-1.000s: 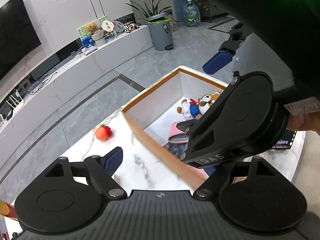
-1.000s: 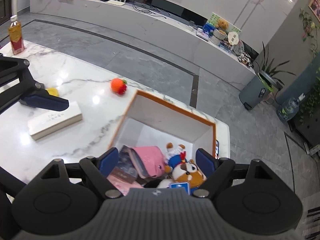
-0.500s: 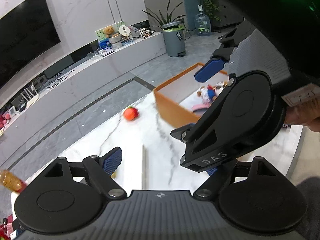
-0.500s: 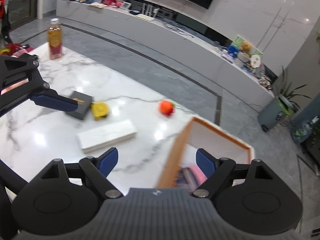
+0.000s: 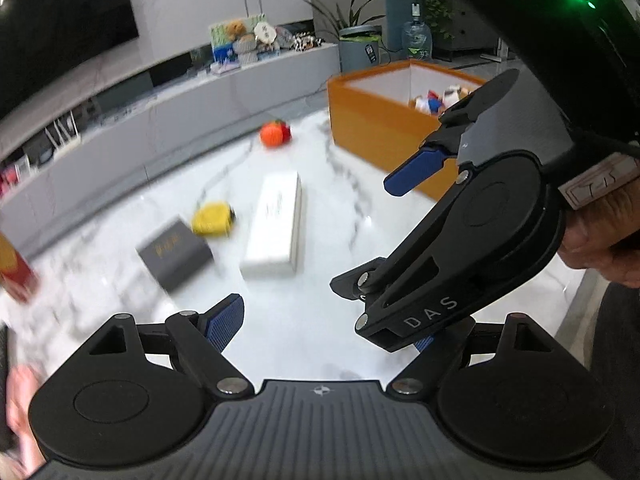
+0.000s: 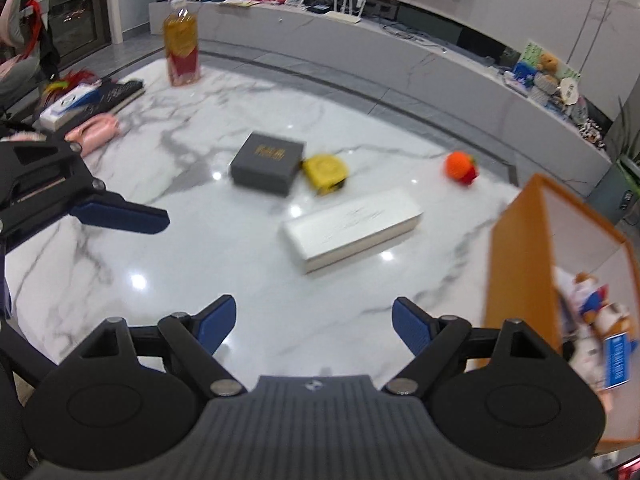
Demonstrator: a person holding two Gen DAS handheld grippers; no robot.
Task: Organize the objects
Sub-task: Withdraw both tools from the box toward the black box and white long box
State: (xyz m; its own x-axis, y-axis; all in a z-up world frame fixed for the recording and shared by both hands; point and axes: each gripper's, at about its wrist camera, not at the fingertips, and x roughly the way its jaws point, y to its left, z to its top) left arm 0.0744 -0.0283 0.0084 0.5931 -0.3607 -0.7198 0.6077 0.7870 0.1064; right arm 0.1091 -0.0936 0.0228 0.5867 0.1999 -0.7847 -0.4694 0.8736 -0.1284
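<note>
A long white box (image 6: 352, 228) lies mid-table, also in the left wrist view (image 5: 276, 224). Behind it sit a dark grey box (image 6: 268, 162) and a yellow round thing (image 6: 325, 172) side by side. An orange-red toy fruit (image 6: 460, 167) lies farther right. The orange bin (image 6: 516, 264) holds plush toys (image 6: 592, 308). My right gripper (image 6: 314, 324) is open and empty over bare marble, short of the white box. My left gripper (image 5: 324, 332) is open and empty too; its right finger is hidden behind the right gripper's body.
A bottle of amber drink (image 6: 182, 46) stands at the table's far left. Near the left edge lie a pink item (image 6: 94, 134), a white-blue box (image 6: 68, 104) and a flat black item (image 6: 116, 94). Beyond the table are grey floor and a long low cabinet.
Both views have swung left and down from over the bin to the open table. The bin now sits at the right; the boxes and yellow thing came into view. Both grippers stayed open.
</note>
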